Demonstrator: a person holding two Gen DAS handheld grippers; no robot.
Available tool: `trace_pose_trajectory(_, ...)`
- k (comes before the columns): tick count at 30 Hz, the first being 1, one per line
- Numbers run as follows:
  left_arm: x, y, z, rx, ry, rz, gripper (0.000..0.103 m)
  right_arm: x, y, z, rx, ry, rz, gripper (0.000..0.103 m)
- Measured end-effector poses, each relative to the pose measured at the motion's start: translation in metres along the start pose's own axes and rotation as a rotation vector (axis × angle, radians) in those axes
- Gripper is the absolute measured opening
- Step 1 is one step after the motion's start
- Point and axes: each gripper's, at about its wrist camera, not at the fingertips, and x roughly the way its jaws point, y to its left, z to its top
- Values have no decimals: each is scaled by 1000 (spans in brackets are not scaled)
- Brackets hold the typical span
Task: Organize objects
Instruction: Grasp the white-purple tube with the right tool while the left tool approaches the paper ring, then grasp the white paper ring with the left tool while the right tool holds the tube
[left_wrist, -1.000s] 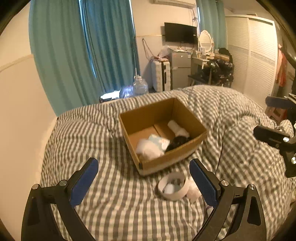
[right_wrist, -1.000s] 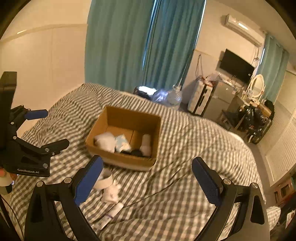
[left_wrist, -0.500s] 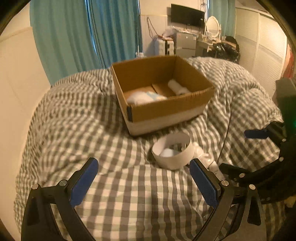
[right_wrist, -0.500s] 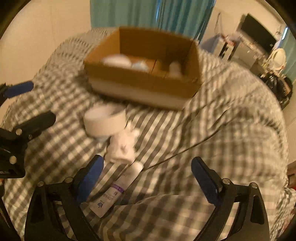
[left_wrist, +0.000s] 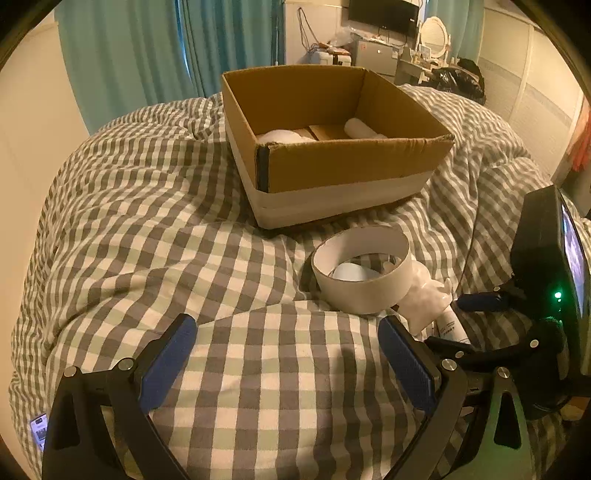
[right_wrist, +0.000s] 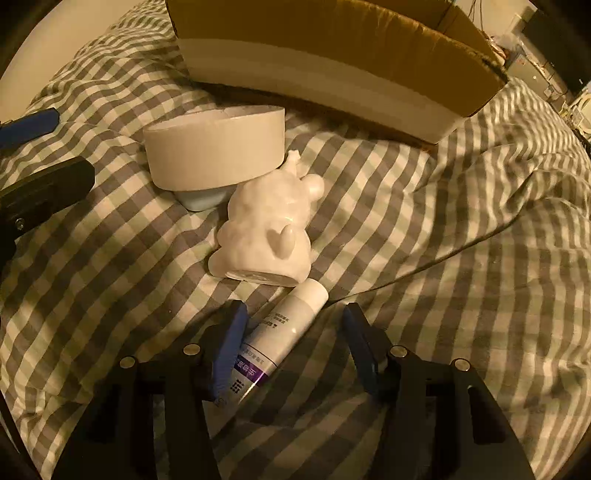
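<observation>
An open cardboard box sits on the checked bed cover with white items inside. In front of it lie a white tape roll, a white figurine and a white-and-purple tube. My right gripper is open, low over the bed, its jaws on either side of the tube, the left pad close against it. My left gripper is open and empty, short of the tape roll. The right gripper also shows in the left wrist view.
Teal curtains hang behind the bed. A wall runs along the left side. Furniture, a TV and a wardrobe stand at the far right. A small light object lies under the tape roll.
Both grippers have come down and forward toward the items. The right gripper's jaws have narrowed and now straddle the tube. The left gripper is nearer the tape roll and box.
</observation>
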Motion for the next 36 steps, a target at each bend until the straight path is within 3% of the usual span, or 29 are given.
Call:
trace_pose_trajectory(2,0,-2,0,3,1,3,101,3,0,-2,-2,3,2,52)
trace_pose_trajectory(3,0,-2,0,3,-1,4,101,2,-1,-4,2,-5,14,43)
trace_pose_trajectory(7,-2,-2,0,1,-3,10,101,-14,-6,-11,7,-61,28,26)
trace_pose_trajectory(14,2,-17,9,15,5,11,101,-58,-25,-17,15,-184,78,24)
trace_pose_trajectory(20,16,-39,23,10,20,-19,101,-77,-56,-1,9,-239,21,24)
trace_pose_trajectory(24,32,-46,33,-15,40,-28,101,-64,-66,29,30,-228,6,24)
trace_pose_trajectory(31,69,-45,42,-84,84,-31,101,-36,-71,18,64,-187,54,23)
trace_pose_trajectory(35,77,-46,43,-103,86,-78,85,-27,-75,14,85,-170,82,23)
trace_pose_trajectory(36,77,-46,42,-105,85,-79,85,-26,-75,13,90,-171,86,23)
